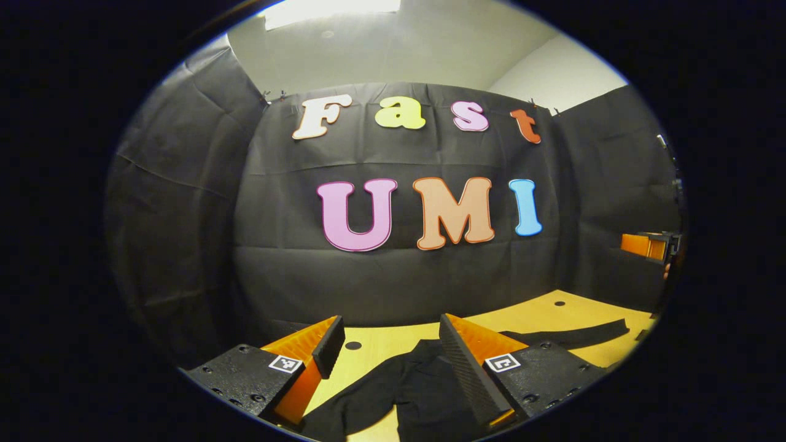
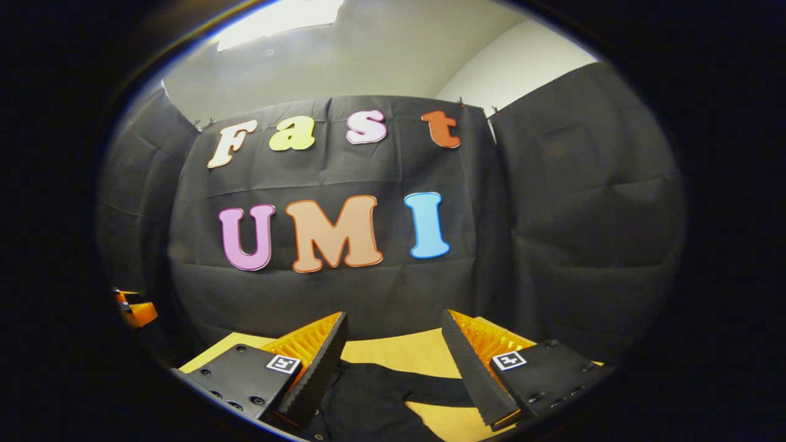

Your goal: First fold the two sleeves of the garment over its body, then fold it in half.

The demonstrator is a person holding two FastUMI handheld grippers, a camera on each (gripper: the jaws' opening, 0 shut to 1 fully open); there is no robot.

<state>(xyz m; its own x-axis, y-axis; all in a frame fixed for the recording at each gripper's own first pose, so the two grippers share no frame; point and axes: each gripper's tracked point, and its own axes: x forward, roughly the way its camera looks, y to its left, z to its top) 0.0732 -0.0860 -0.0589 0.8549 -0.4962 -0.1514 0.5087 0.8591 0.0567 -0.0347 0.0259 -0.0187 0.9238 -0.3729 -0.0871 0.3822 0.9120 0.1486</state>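
Black-cloth booth, yellow table — dark garment lies spread on it, sleeves out.
Left gripper and right gripper hover above with jaws wide apart, empty — probably ready for the first sleeve.

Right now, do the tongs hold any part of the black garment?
No. Both the left tongs and the right tongs are open above the black garment, which lies on the table; nothing is held.
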